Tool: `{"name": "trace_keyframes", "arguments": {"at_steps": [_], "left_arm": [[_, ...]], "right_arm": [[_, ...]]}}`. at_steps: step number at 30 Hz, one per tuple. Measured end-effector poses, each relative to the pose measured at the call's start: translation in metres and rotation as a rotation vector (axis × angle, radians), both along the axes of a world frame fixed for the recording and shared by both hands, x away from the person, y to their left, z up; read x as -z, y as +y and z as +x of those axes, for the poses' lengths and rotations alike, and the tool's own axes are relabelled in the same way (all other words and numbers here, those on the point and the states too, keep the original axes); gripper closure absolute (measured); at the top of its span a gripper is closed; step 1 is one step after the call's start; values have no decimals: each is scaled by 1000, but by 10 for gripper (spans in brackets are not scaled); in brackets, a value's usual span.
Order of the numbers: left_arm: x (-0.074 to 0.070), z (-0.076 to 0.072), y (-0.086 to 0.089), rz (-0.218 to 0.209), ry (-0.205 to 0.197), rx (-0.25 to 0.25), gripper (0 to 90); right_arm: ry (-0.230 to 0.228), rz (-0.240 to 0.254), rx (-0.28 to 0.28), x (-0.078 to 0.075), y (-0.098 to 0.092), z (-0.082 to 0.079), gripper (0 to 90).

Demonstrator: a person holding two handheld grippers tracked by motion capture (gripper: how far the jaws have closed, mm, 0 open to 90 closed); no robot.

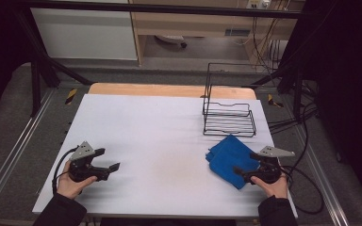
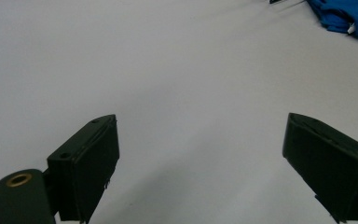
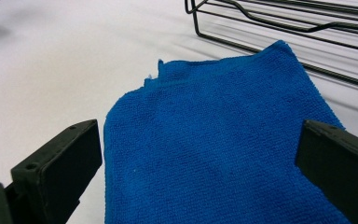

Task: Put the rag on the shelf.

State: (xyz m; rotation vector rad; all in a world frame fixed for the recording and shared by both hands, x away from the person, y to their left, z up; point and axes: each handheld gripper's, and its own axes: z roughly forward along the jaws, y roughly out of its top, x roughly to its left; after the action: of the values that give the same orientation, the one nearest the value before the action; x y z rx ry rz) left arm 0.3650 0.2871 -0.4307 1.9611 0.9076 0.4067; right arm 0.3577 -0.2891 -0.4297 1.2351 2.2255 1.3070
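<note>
A folded blue cloth [image 1: 231, 157] lies at the lower right of the high view, on the white table [image 1: 160, 141], just in front of a black wire rack [image 1: 228, 115]. The right gripper [image 1: 245, 173] hovers at the cloth's near edge with its jaws spread wide; in the right gripper view they straddle the cloth [image 3: 219, 140], one jaw at each lower corner of the frame, with nothing yet between them. The step in hand looks like taking hold of the cloth. To do it well, the person should lower the jaws until one slides under the folded layers at the near edge, then close on all layers together so the fold does not come apart when lifted. Pinching near a corner would leave the rest to hang freely.

The left gripper [image 1: 104, 162] rests at the lower left of the high view, well apart from the cloth, its jaws also spread over bare table. The left hand [image 1: 73, 181] wraps the grip from below, forearm entering from the bottom edge. The right hand [image 1: 273, 186] holds its gripper pointed left and forward toward the cloth.
</note>
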Motion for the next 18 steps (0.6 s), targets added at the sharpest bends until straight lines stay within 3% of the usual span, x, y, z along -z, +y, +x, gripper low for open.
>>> {"name": "trace_keyframes", "arguments": {"at_steps": [8, 18], "left_arm": [[1, 0, 0, 4, 2, -8, 107], [2, 0, 2, 6, 6, -16, 103]], "right_arm": [[-7, -17, 1, -1, 5, 0, 19], [9, -47, -8, 1, 27, 1, 26]]}}
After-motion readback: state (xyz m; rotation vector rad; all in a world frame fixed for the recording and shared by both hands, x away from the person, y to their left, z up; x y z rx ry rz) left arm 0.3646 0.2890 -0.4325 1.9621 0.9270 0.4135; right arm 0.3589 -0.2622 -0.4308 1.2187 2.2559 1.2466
